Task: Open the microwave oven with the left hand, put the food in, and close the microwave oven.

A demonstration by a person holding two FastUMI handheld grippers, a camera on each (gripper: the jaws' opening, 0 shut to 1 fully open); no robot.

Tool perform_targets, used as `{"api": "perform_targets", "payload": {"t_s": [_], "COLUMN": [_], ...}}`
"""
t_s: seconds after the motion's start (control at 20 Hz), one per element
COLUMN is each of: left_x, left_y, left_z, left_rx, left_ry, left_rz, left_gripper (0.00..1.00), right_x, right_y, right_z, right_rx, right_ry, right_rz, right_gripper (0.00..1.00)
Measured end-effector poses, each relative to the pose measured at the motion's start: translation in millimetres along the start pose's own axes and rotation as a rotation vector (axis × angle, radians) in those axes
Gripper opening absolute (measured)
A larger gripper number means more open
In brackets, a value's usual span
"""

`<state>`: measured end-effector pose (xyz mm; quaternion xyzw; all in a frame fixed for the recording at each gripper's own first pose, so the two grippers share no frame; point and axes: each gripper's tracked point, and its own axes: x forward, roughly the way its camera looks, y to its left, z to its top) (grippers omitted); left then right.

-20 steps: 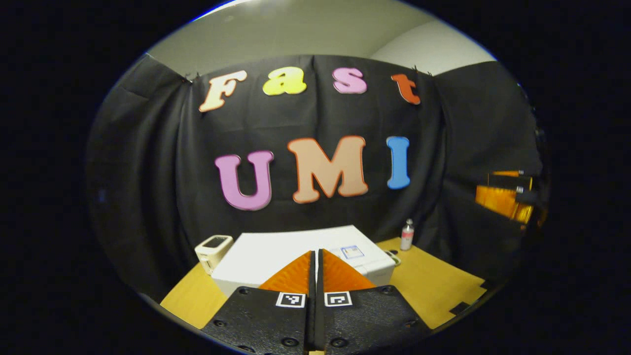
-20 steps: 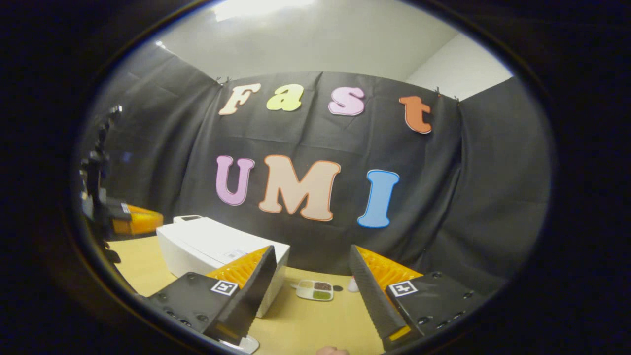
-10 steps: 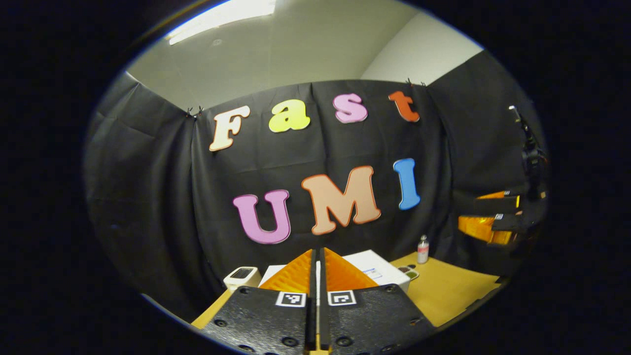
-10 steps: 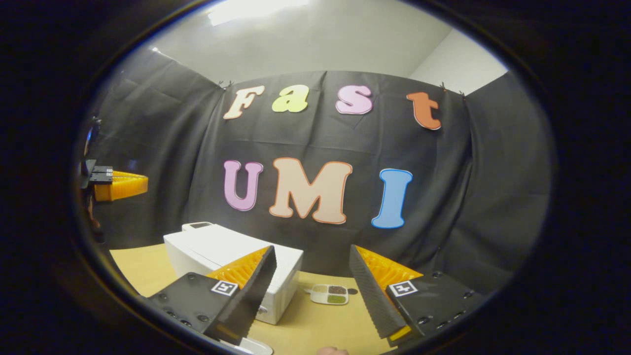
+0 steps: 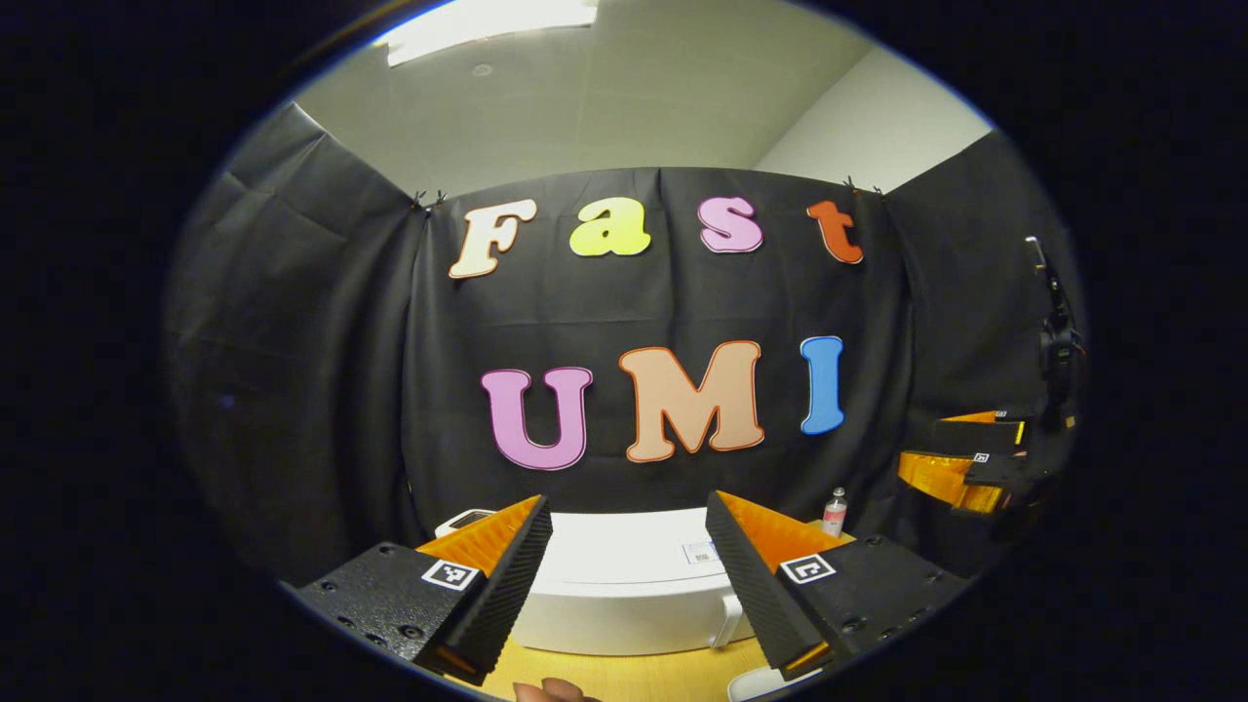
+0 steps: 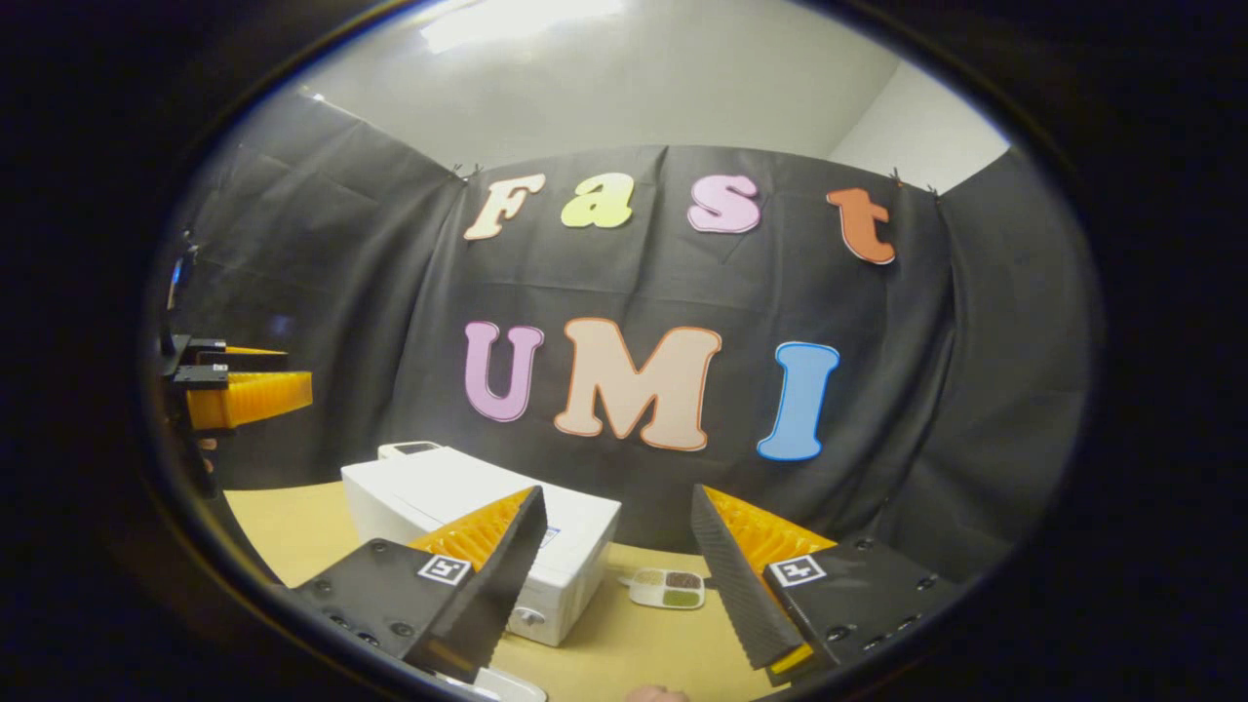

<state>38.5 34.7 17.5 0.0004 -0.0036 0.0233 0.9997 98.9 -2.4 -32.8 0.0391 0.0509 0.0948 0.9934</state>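
The white microwave oven [image 5: 624,585] stands on the wooden table, door shut, its handle [image 5: 727,620] at the front right. My left gripper [image 5: 629,505] hovers above and in front of it, open and holding nothing. In the right gripper view the microwave [image 6: 458,497] sits left of centre, and the food, a small white tray with compartments [image 6: 668,588], lies on the table to its right. My right gripper [image 6: 616,492] is open and holds nothing, a little short of the tray. The left gripper [image 6: 239,390] shows far left, held high.
A small bottle [image 5: 835,512] stands at the back right of the table. A small white device [image 5: 466,520] sits behind the microwave on the left. The right gripper [image 5: 960,463] hangs at the far right. The wooden table [image 6: 283,507] extends left of the microwave.
My left gripper has gone from shut to open and dropped toward the microwave's front. The right gripper stayed open and drifted slightly.
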Motion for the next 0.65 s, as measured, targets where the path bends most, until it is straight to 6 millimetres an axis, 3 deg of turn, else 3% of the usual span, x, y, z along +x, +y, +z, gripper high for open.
{"api": "perform_targets", "payload": {"t_s": [0.2,0.35,0.65], "left_x": [1.3,2.5,7.3], "left_y": [4.3,1.5,-14.1], "left_z": [-2.9,-3.0,-3.0], "left_rx": [-0.020,-0.011,-0.010], "left_ry": [0.014,0.014,0.015], "left_rz": [0.008,0.003,-0.028], "left_gripper": [1.00,0.96,0.96], "right_x": [-2.9,-4.1,-8.9], "right_y": [-2.2,-7.7,-10.6], "right_z": [4.8,7.7,12.0], "right_rx": [0.044,0.044,0.019], "right_ry": [-0.002,-0.011,-0.020], "right_rz": [-0.003,-0.019,-0.013], "right_gripper": [0.97,0.96,0.94]}}
